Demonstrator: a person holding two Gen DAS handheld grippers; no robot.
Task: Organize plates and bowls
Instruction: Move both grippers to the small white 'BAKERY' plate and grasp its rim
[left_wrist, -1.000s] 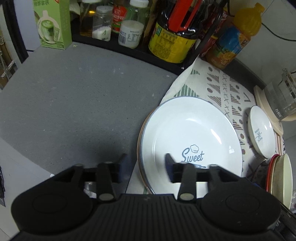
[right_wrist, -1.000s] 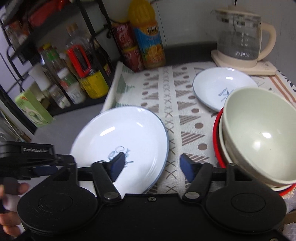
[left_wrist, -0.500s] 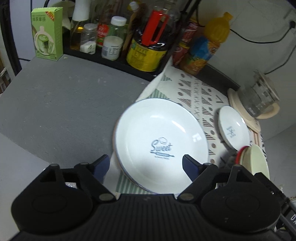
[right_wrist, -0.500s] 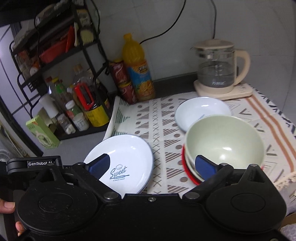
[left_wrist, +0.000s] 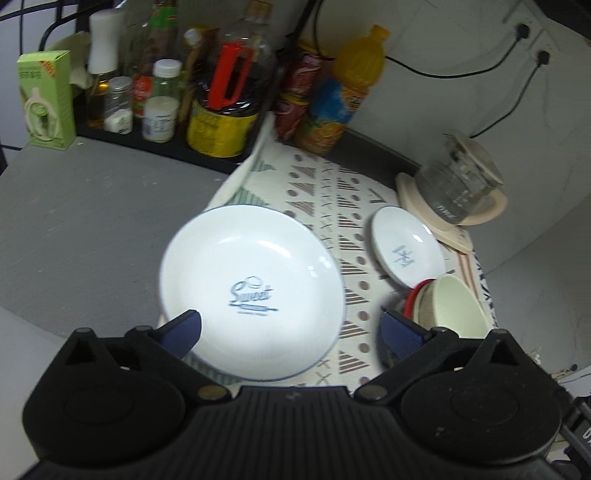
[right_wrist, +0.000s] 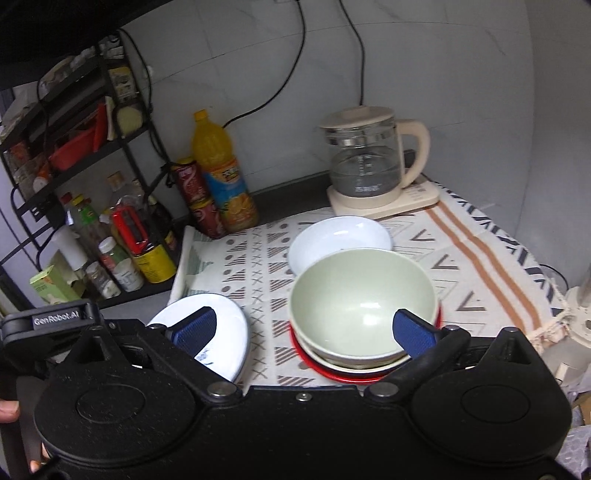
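A large white plate printed "Sweet" (left_wrist: 251, 284) lies on the patterned cloth's left end; it also shows in the right wrist view (right_wrist: 225, 325). A small white plate (left_wrist: 406, 251) (right_wrist: 340, 240) lies further back near the kettle. A pale green bowl (right_wrist: 362, 310) sits nested in a stack over a red plate (right_wrist: 332, 373); the stack shows at the right in the left wrist view (left_wrist: 454, 306). My left gripper (left_wrist: 291, 328) is open and empty, above and behind the large plate. My right gripper (right_wrist: 303, 330) is open and empty, above the stack's near edge.
A glass kettle (right_wrist: 365, 162) on a cream base stands at the back right. An orange juice bottle (right_wrist: 221, 177), red cans (right_wrist: 195, 195) and a black rack of bottles and jars (left_wrist: 166, 92) line the back left. A green carton (left_wrist: 46, 99) stands on the grey counter (left_wrist: 85, 221).
Both grippers have opened wide and pulled up and back from the dishes. The large plate now lies free on the cloth. The views take in more of the counter.
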